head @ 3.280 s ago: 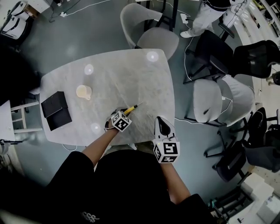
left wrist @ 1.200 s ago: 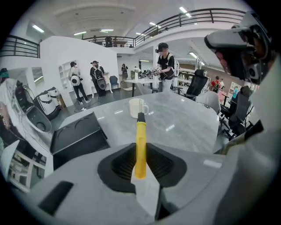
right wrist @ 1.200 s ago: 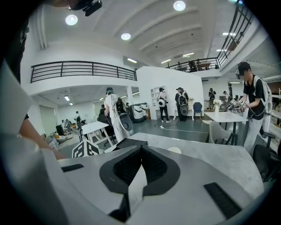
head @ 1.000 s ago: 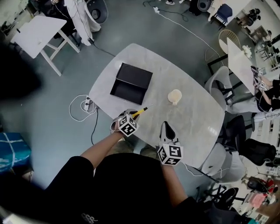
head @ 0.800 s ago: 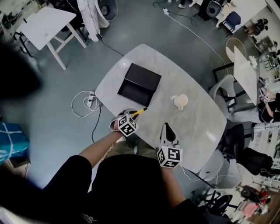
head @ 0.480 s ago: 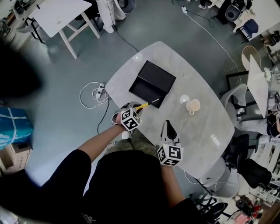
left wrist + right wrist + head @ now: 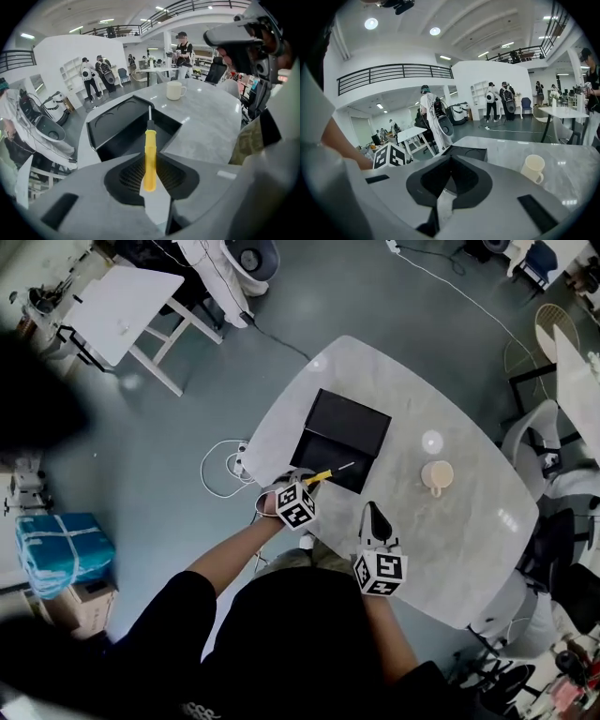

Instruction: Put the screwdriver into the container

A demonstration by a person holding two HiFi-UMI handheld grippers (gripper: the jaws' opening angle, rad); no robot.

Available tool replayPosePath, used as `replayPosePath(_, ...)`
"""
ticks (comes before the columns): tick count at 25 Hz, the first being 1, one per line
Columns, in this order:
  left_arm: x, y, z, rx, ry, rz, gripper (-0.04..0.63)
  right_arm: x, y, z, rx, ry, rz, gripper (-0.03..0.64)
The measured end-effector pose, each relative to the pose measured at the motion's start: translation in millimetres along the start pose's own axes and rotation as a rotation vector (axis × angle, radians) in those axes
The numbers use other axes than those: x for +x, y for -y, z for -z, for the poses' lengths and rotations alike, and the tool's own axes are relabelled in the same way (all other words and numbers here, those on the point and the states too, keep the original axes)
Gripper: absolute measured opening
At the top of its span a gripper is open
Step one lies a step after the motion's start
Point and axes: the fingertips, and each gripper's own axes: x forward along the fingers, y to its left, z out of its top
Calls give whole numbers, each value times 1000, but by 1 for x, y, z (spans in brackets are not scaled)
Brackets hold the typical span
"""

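1. Both grippers have swung across the table [image 7: 450,549] since a second ago. The screwdriver [image 7: 323,474] tip, then over bare marble, now hangs over the near half of the open black container [image 7: 349,423]. The left gripper [image 7: 307,482] carries it, and the right gripper [image 7: 375,512] sits just beside, over the table's near edge. A cream cup [image 7: 437,474] stands apart, right of the container. Grey floor [image 7: 159,465] lies all round, with a white table [image 7: 122,301] at upper left and a coil of cable [image 7: 220,465] by the marble's edge.
2. Left gripper view: the jaws are part-closed and press the yellow handle from both sides. The shaft points over the container's nearer tray. Behind it the cup stands on pale marble, and people [image 7: 89,75] stand farther back in an open hall.
3. Right gripper view: the jaw tips meet with nothing between them. Marble lies ahead, with the container dead centre and the cup to the right. A balcony railing [image 7: 393,75] and ceiling lights [image 7: 371,23] show above.
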Motion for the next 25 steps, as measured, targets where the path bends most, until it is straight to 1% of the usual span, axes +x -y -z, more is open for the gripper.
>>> replayPosePath(3,8,-10,-8,39,-24,27,81,7,12,-4,30,-12,20,8)
replayPosePath(7,23,-19,-16,115,-46,68,81,15,27,5,66,-42,42,8)
replayPosePath(10,36,-23,-18,193,-63,81,81,14,42,14,78,-65,67,8)
replayPosePath(13,48,-31,-21,234,-76,89,81,16,62,19,94,-77,101,8)
replayPosePath(16,61,-33,-17,248,-108,125,81,17,80,22,111,-78,136,8)
replayPosePath(19,72,-28,-15,214,-133,206,81,18,90,24,110,-84,143,8)
replayPosePath(20,75,-27,-15,216,-137,221,81,20,92,25,111,-87,142,8)
replayPosePath(21,77,-28,-14,236,-144,228,83,21,93,26,113,-90,141,8)
replayPosePath(24,86,-33,-10,339,-169,237,81,25,94,30,122,-97,145,8)
replayPosePath(25,88,-33,-7,358,-179,245,83,25,95,32,126,-101,146,8)
